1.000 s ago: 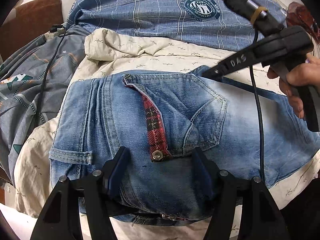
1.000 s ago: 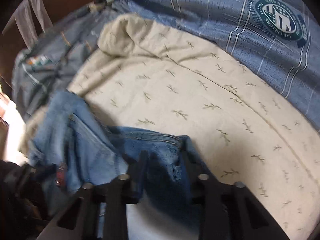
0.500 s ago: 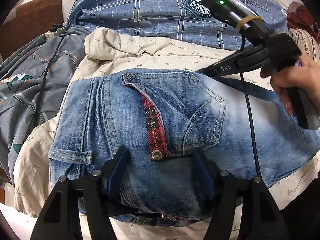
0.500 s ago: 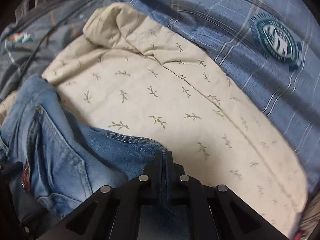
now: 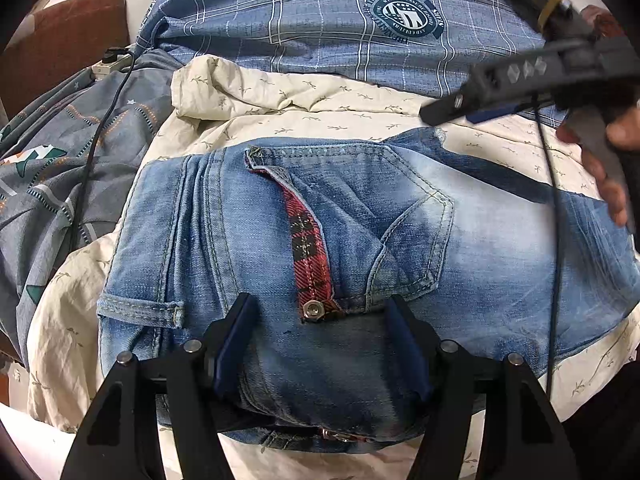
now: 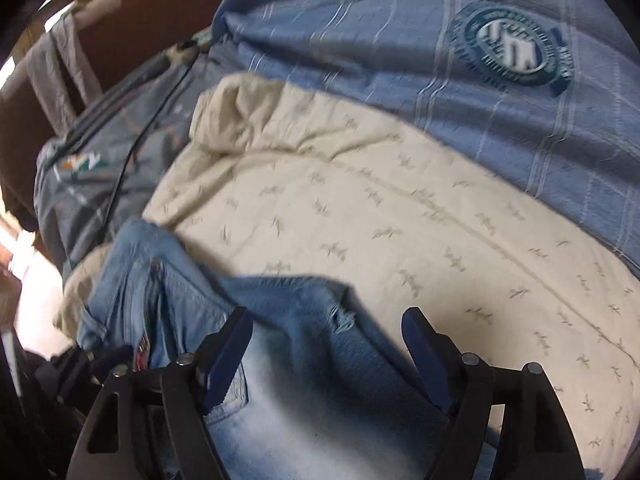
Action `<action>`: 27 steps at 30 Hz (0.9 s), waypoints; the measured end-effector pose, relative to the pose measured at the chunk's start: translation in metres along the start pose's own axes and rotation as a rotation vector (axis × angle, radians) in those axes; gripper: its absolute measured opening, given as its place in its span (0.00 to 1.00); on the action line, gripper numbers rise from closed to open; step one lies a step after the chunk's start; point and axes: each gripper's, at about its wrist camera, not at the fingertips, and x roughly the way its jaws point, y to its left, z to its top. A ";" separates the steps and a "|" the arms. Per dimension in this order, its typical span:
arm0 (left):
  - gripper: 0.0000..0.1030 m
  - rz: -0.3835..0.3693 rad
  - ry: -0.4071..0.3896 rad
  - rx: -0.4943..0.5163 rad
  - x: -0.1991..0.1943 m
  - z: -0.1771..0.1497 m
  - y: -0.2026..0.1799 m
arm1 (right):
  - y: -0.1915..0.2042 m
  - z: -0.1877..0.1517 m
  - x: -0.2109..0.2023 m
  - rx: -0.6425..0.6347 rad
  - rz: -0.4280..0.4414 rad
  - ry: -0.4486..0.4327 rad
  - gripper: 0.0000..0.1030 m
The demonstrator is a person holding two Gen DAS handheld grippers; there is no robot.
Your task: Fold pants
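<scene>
The blue jeans [image 5: 400, 240] lie folded on the cream sheet [image 5: 300, 108], back pocket up with a red plaid strip and a metal button. My left gripper [image 5: 324, 344] is open, its fingers resting on the waist end of the jeans. My right gripper [image 6: 326, 344] is open and lifted above the far edge of the jeans [image 6: 300, 312], holding nothing. It shows at the upper right of the left wrist view [image 5: 444, 110], clear of the denim, with a hand on its handle.
A blue plaid pillow [image 5: 340, 20] with a round badge lies beyond the sheet. A grey patterned blanket [image 5: 60, 160] with a black cable and a power strip [image 5: 110, 62] lies at the left. A brown headboard [image 5: 60, 40] stands behind.
My right gripper, shut on the jeans' far edge half a second ago, has opened, let go and lifted away. My left gripper has not moved.
</scene>
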 end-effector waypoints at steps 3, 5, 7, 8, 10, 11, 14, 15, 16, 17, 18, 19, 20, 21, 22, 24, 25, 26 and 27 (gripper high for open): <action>0.66 -0.004 0.000 -0.001 0.000 0.000 0.001 | 0.003 -0.006 0.023 -0.021 0.009 0.053 0.54; 0.66 -0.005 -0.001 0.001 0.000 0.000 0.001 | 0.005 -0.010 0.038 -0.048 -0.011 0.101 0.25; 0.66 -0.005 -0.001 0.003 -0.001 0.000 0.000 | 0.008 -0.014 0.046 -0.080 -0.047 0.142 0.14; 0.66 -0.005 -0.001 0.001 -0.001 0.000 0.000 | 0.009 -0.014 0.045 -0.095 -0.065 0.140 0.10; 0.66 -0.007 0.000 0.001 0.000 0.000 0.001 | 0.010 -0.013 0.041 -0.110 -0.097 0.116 0.05; 0.66 -0.006 0.000 0.000 0.000 0.000 0.001 | 0.013 -0.011 0.037 -0.129 -0.135 0.090 0.04; 0.66 -0.007 0.000 0.001 0.000 0.000 0.001 | 0.017 -0.006 0.037 -0.163 -0.187 0.076 0.04; 0.66 -0.007 0.001 0.001 0.000 0.000 0.001 | 0.017 -0.008 0.040 -0.166 -0.195 0.078 0.04; 0.66 -0.007 0.001 0.000 -0.001 -0.001 0.001 | 0.016 -0.012 0.047 -0.158 -0.194 0.091 0.04; 0.66 -0.006 0.000 0.002 -0.001 0.000 0.001 | 0.013 -0.012 0.052 -0.149 -0.189 0.104 0.05; 0.67 -0.004 0.001 0.003 0.000 0.000 0.000 | 0.011 -0.015 0.056 -0.130 -0.179 0.103 0.08; 0.67 -0.004 0.001 0.003 -0.001 0.000 0.000 | 0.008 -0.016 0.055 -0.110 -0.164 0.093 0.08; 0.67 -0.003 0.001 0.002 -0.001 0.000 0.000 | 0.004 -0.016 0.051 -0.086 -0.145 0.088 0.10; 0.67 -0.004 0.001 0.001 -0.001 0.000 0.000 | 0.002 -0.016 0.047 -0.076 -0.140 0.089 0.16; 0.67 -0.003 0.000 0.001 -0.001 0.000 0.000 | 0.002 -0.017 0.042 -0.071 -0.142 0.088 0.20; 0.67 -0.001 0.000 0.002 -0.001 0.000 0.000 | 0.001 -0.020 0.021 -0.041 -0.144 0.050 0.57; 0.67 -0.002 0.001 0.001 0.000 0.000 0.000 | 0.001 -0.023 0.010 -0.019 -0.151 0.024 0.67; 0.67 0.000 0.001 0.001 0.000 0.000 0.000 | -0.001 -0.026 -0.003 0.002 -0.160 -0.012 0.71; 0.67 0.003 0.000 0.002 0.000 0.000 -0.001 | -0.002 -0.032 -0.017 0.022 -0.155 -0.042 0.71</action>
